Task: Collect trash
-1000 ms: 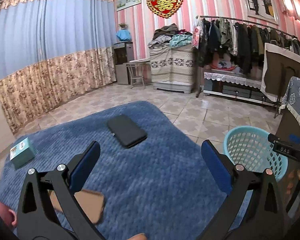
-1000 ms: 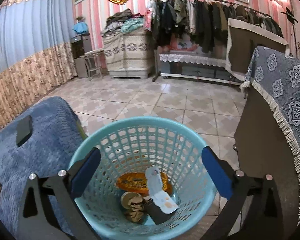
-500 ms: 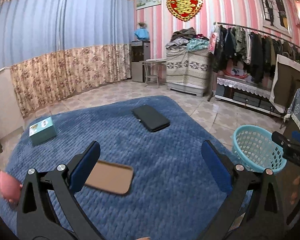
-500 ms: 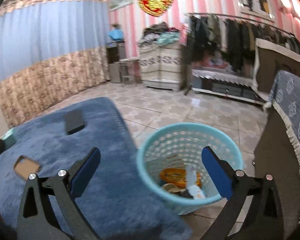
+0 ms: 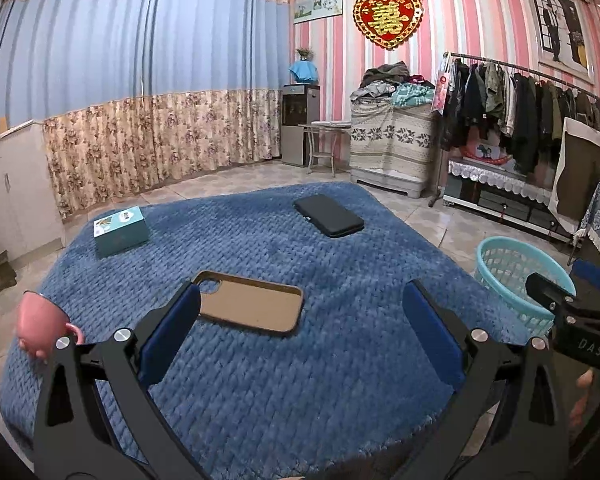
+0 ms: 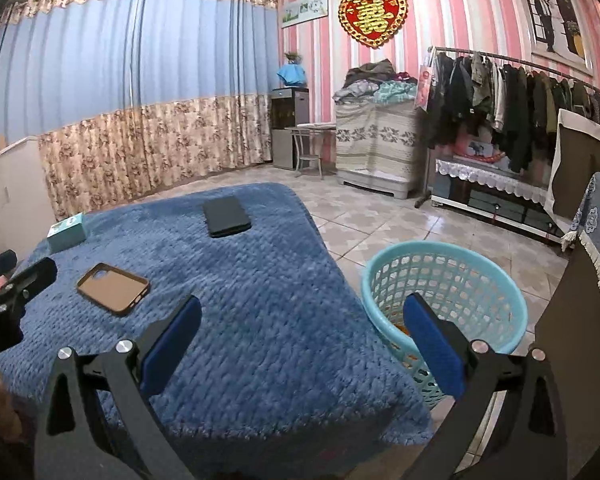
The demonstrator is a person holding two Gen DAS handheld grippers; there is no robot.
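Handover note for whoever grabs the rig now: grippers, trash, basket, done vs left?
Left gripper: open, empty, above the blue blanket.
Right gripper: open, empty, over the blanket's edge beside the basket.
Basket on the floor, some trash already inside.
On the blanket: brown phone case, black case, teal box, pink cup.
No obvious trash left; check before ending.

Blue knobbly blanket (image 5: 260,380); turquoise lattice basket (image 6: 444,280); contents (image 6: 402,328) seemingly orange.
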